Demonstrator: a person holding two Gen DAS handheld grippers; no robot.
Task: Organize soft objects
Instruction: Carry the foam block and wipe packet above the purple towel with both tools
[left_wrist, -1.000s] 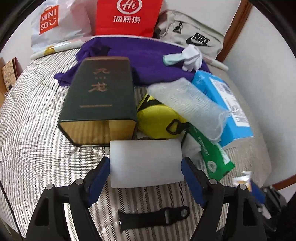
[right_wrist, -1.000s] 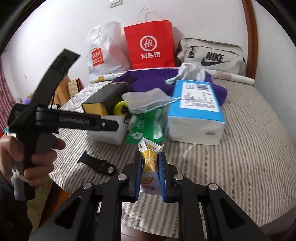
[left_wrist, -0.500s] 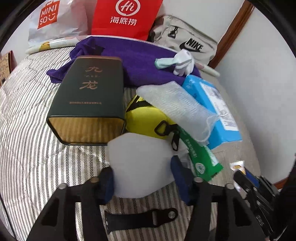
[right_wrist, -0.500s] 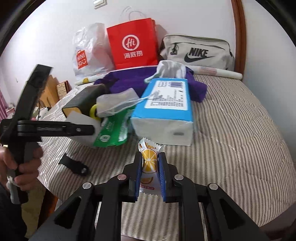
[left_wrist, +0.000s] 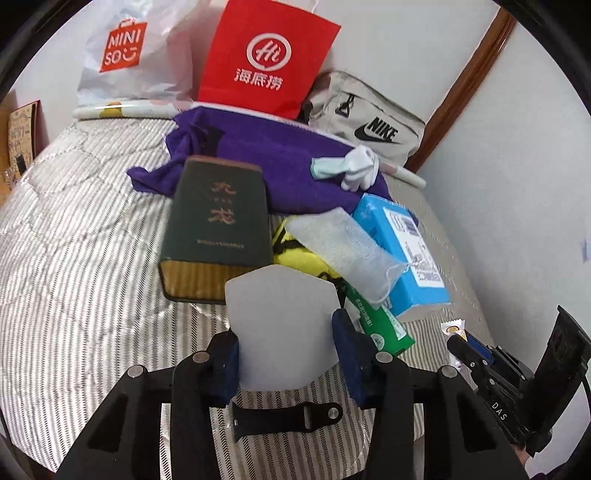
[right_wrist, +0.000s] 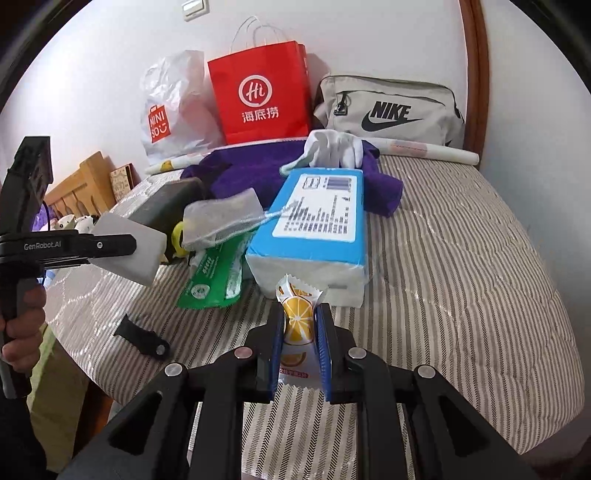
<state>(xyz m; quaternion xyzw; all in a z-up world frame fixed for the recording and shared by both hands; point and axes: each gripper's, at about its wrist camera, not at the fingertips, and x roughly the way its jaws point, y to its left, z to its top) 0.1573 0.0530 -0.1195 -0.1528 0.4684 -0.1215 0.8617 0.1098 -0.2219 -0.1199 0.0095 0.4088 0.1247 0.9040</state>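
White sponge block (left_wrist: 282, 325) pinched and bulging between the pads of the left gripper (left_wrist: 284, 354), jaws closing further; lifted clear of the striped bedspread (left_wrist: 74, 258), just in front of the dark green box (left_wrist: 218, 225). Best to stop squeezing once firm, then carry it level. Orange-slice sachet (right_wrist: 297, 317) clamped upright in the right gripper (right_wrist: 299, 347), in front of the blue tissue pack (right_wrist: 317, 218). Beside the green box: yellow pouch (left_wrist: 299, 254), mesh bag (left_wrist: 347, 247), green packet (left_wrist: 380, 325). Below the sponge, black strap (left_wrist: 284, 415) loose on the bedspread. Behind the box: purple cloth (left_wrist: 280, 162), white gloves (left_wrist: 354, 166), bags along the wall.
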